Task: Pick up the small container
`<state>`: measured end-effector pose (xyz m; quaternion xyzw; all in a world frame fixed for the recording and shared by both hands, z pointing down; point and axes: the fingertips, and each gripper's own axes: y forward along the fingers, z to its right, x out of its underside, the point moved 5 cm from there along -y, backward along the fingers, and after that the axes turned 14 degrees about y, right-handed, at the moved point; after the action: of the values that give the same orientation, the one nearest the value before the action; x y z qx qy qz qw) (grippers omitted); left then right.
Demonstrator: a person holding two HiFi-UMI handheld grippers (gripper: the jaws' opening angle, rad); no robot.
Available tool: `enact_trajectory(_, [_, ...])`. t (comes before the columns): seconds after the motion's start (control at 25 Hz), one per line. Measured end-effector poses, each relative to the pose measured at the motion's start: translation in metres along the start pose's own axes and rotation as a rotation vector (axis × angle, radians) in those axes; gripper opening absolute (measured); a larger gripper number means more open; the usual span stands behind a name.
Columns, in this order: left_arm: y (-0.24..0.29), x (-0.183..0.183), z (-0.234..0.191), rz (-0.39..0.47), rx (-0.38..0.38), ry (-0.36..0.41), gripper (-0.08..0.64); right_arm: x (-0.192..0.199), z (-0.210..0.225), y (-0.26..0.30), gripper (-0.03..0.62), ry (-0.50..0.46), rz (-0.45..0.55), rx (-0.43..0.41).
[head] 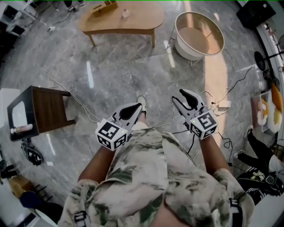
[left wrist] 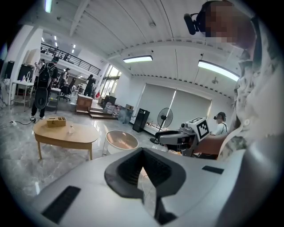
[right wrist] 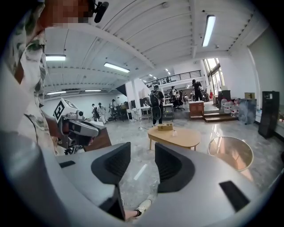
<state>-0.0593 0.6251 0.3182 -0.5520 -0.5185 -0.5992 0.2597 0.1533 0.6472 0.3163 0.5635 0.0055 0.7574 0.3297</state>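
The small container (head: 126,13) is a little clear cup on a light wooden table (head: 133,24) far ahead of me, next to a wooden box (head: 104,6). In the left gripper view the small container (left wrist: 70,129) shows on the table (left wrist: 66,136) at the left. In the right gripper view the small container (right wrist: 174,132) lies straight ahead, beyond the jaws. Both grippers are held out in front of my body, far from the table. My left gripper (head: 138,107) (left wrist: 143,165) is shut and empty, its jaw tips touching. My right gripper (head: 180,97) (right wrist: 143,162) is open with nothing between its jaws.
A round white tub-shaped table (head: 198,33) stands right of the wooden table. A dark wooden side table (head: 44,108) is at my left. Cables and a power strip (head: 222,105) lie on the marble floor at the right. Several people stand far off in the hall.
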Motion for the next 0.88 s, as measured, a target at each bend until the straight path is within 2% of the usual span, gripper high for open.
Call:
enact_trajectory(0.2, [0.046,-0.035,-0.087,-0.007,0.062,0.016,0.021,-0.058,0.038,0.071,0.186,0.005,-0.029,0.039])
enact_trajectory(0.4, [0.069,-0.049,-0.153,0.023,0.079,0.0,0.021,-0.096,0.063,0.13,0.184,-0.021,-0.046,0.055])
enact_trajectory(0.56, [0.075,-0.056,-0.2,0.036,0.053,-0.033,0.021,-0.121,0.068,0.17,0.179,-0.016,-0.04,0.025])
enact_trajectory(0.88, [0.074,-0.073,-0.27,0.047,-0.053,-0.039,0.021,-0.158,0.082,0.251,0.17,-0.051,-0.084,-0.055])
